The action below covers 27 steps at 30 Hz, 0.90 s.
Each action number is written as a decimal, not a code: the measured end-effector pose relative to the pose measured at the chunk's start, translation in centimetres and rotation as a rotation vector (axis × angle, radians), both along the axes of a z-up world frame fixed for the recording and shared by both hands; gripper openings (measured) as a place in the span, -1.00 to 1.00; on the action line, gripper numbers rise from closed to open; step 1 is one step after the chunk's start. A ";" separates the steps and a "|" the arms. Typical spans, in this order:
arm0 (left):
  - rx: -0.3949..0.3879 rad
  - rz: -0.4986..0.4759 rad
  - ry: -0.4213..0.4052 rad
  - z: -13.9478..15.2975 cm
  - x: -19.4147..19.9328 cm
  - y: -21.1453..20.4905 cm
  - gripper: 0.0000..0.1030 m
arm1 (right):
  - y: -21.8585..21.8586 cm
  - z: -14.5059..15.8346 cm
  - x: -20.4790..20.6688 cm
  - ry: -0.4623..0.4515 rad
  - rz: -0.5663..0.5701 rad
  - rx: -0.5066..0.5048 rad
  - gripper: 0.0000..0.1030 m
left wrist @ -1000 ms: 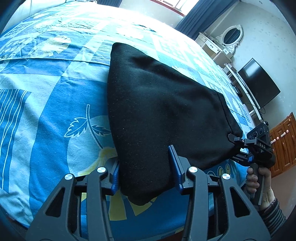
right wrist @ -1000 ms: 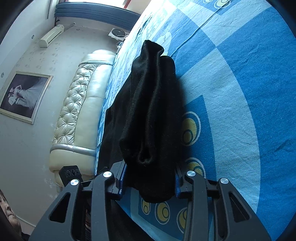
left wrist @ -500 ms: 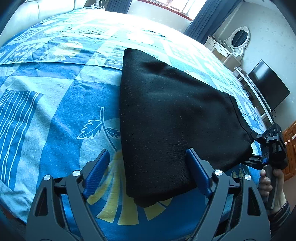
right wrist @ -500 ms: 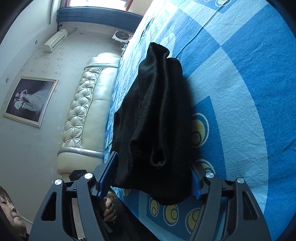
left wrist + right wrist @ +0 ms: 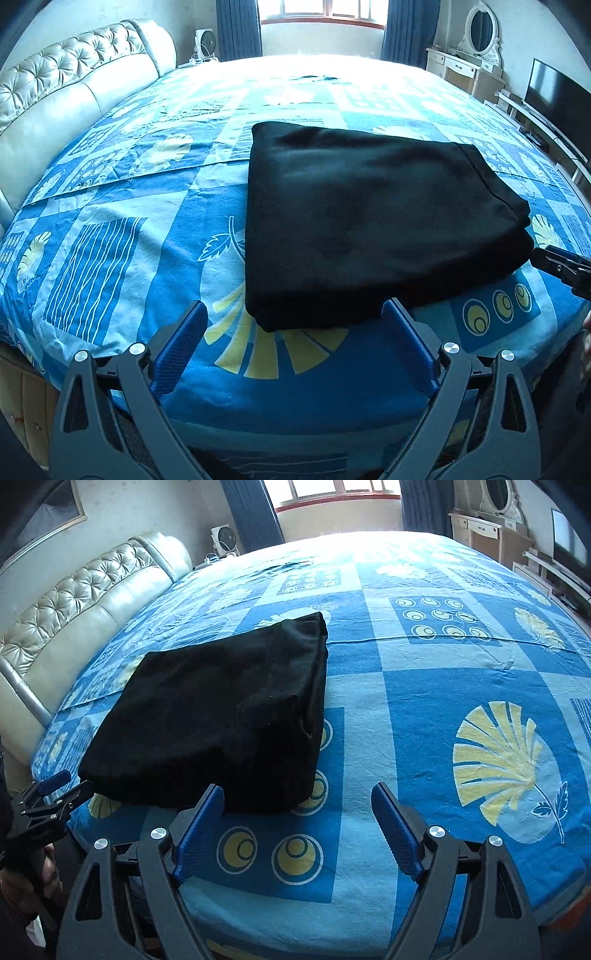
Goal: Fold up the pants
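The black pants (image 5: 369, 221) lie folded in a thick, soft stack near the bed's (image 5: 110, 221) front edge. Both the left gripper (image 5: 295, 343) and right gripper (image 5: 299, 823) hold their fingers spread wide, empty. The cloth looks limp and light; best pinched at a corner through all layers.

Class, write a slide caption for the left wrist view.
Open left gripper hovers before folded black pants on a blue patterned bedsheet.

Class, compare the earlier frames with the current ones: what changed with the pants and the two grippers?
Both the left gripper and right gripper opened, released the black pants and drew back. The pants stayed folded on the bed.
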<state>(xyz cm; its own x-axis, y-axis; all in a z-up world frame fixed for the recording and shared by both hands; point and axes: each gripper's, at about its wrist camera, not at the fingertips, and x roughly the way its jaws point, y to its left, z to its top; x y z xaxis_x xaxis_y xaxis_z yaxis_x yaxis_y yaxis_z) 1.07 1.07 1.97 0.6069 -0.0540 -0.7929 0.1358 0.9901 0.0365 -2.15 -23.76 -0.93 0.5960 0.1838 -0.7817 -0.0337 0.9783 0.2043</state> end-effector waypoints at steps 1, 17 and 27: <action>0.006 -0.009 0.009 0.0 -0.2 -0.5 0.85 | 0.0 -0.1 -0.3 0.003 -0.004 0.001 0.57; -0.060 0.025 0.015 1.2 -2.9 -1.3 0.87 | 2.6 -0.6 -2.0 0.013 0.033 0.015 0.57; -0.051 0.030 -0.002 1.8 -3.2 -1.6 0.92 | 3.3 -0.9 -2.1 0.027 0.055 0.012 0.57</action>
